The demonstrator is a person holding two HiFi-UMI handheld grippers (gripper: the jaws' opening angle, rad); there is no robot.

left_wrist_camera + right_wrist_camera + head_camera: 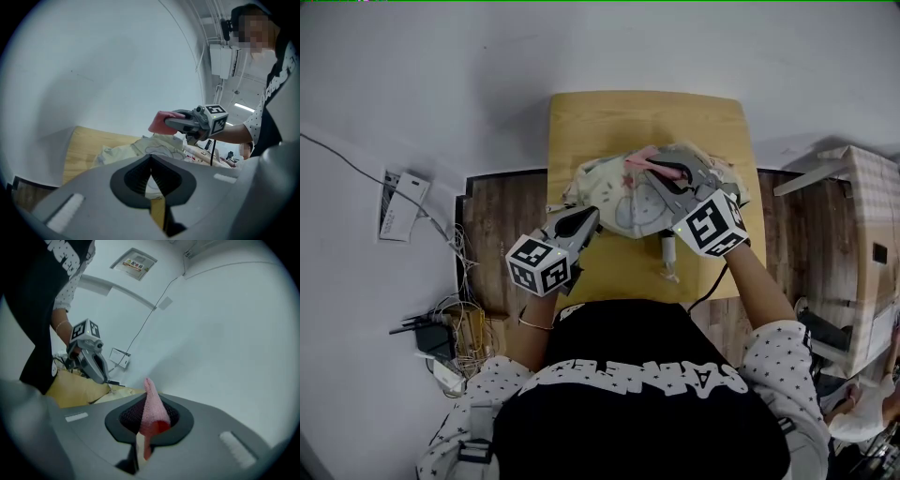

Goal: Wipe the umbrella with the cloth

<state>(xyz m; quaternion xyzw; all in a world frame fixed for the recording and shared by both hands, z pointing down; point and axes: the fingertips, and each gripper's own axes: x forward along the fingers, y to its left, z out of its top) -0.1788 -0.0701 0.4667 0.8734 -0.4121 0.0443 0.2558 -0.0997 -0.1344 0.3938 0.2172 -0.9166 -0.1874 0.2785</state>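
The right fingers (126, 416) pinch the cloth (152, 411) over the umbrella (628, 192). The left fingers (136, 180) are fully closed. If they grip nothing, wiping may push the umbrella away.

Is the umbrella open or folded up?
Folded down, not open. The cream patterned fabric umbrella lies crumpled in loose folds on the light wooden table, its pale handle poking out toward the person.
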